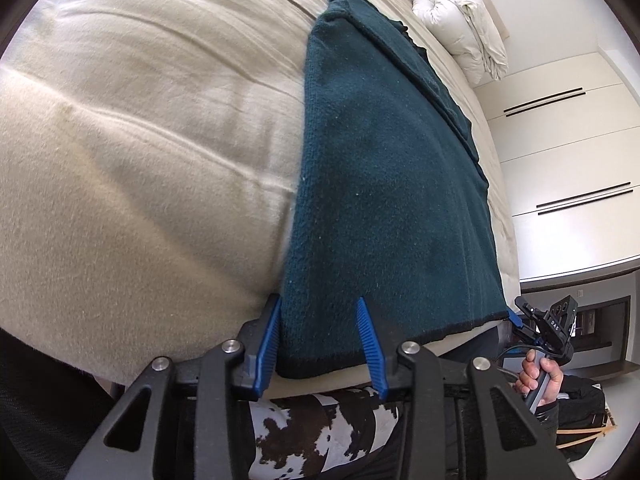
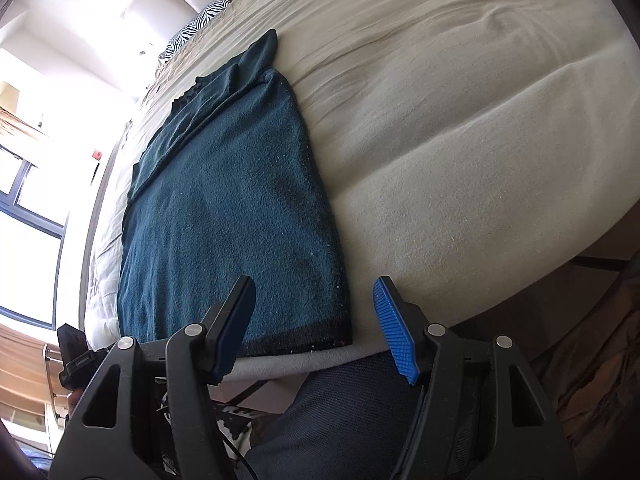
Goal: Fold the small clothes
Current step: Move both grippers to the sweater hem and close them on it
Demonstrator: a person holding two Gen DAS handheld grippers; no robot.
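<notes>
got my left gripper (image 1: 320, 344) straddling the teal garment's (image 1: 384, 184) near corner, not pinching yet, right gripper (image 2: 316, 332) spread beside the other corner, ready to fold.

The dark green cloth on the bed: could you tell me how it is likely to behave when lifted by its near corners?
The dark green cloth would probably go limp and sag between the grip points, since it lies flat with soft folded layers at its far end. Its fuzzy knit looks grippy, not slippery. It seems fairly thick, so likely a bit heavy for a cloth.
</notes>
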